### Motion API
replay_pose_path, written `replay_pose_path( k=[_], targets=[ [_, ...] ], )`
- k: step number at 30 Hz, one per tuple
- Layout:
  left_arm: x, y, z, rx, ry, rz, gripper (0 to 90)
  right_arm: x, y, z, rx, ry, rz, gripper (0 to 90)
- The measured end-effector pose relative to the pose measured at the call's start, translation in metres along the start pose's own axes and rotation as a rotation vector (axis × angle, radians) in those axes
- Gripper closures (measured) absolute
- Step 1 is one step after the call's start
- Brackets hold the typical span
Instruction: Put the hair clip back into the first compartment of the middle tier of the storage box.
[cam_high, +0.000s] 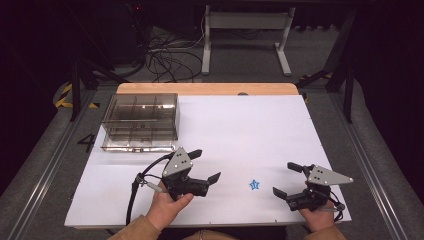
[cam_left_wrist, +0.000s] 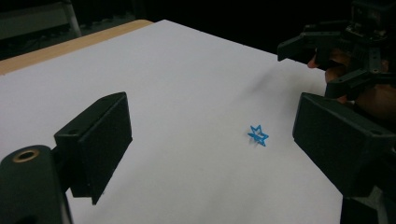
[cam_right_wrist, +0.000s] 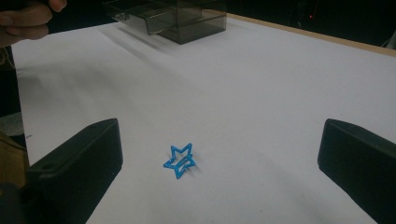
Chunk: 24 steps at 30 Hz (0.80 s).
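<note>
From the high view, a small blue star (cam_high: 254, 185) is seen lying on the white table (cam_high: 240, 125), between the left tongs (cam_high: 206, 165) and the right tongs (cam_high: 286, 179), touched by neither. Both tongs are held wide, with nothing in them. A clear smoky box (cam_high: 141, 122) with compartments stands well apart at the far left

In the left gripper view, the star (cam_left_wrist: 258, 135) is seen as a thin open outline, tilted up off the sheet, nearer the right-hand jaw. The right tongs (cam_left_wrist: 317, 65) are seen beyond it

In the right gripper view, the star (cam_right_wrist: 180, 160) lies between the matte black jaws, closer to the left one. Thin hard wire or plastic is judged. A slip is likely: on the smooth sheet it could be pushed flat or flicked away if the jaws are closed off-centre, or if both tongs are brought in together and collide
</note>
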<state>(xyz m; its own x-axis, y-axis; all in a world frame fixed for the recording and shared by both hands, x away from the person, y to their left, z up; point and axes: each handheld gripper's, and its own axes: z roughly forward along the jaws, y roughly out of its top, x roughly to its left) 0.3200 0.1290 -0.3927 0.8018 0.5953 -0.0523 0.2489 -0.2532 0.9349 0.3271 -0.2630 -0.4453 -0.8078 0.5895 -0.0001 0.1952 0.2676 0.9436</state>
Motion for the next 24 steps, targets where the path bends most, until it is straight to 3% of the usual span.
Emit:
replay_pose_path(
  k=[6, 9, 24],
  targets=[
    [-0.002, 0.001, 0.006, 0.007, -0.012, -0.006, 15.4, 0.0, 0.0, 0.0, 0.0, 0.0, 0.0, 0.6],
    [-0.006, 0.001, 0.013, 0.022, -0.008, 0.012, 17.7, 0.0, 0.0, 0.0, 0.001, -0.001, 0.002, 0.6],
    [-0.019, 0.0, 0.058, 0.123, -0.07, 0.011, 20.8, -0.001, 0.0, -0.001, -0.002, -0.001, 0.004, 0.7]
  ],
)
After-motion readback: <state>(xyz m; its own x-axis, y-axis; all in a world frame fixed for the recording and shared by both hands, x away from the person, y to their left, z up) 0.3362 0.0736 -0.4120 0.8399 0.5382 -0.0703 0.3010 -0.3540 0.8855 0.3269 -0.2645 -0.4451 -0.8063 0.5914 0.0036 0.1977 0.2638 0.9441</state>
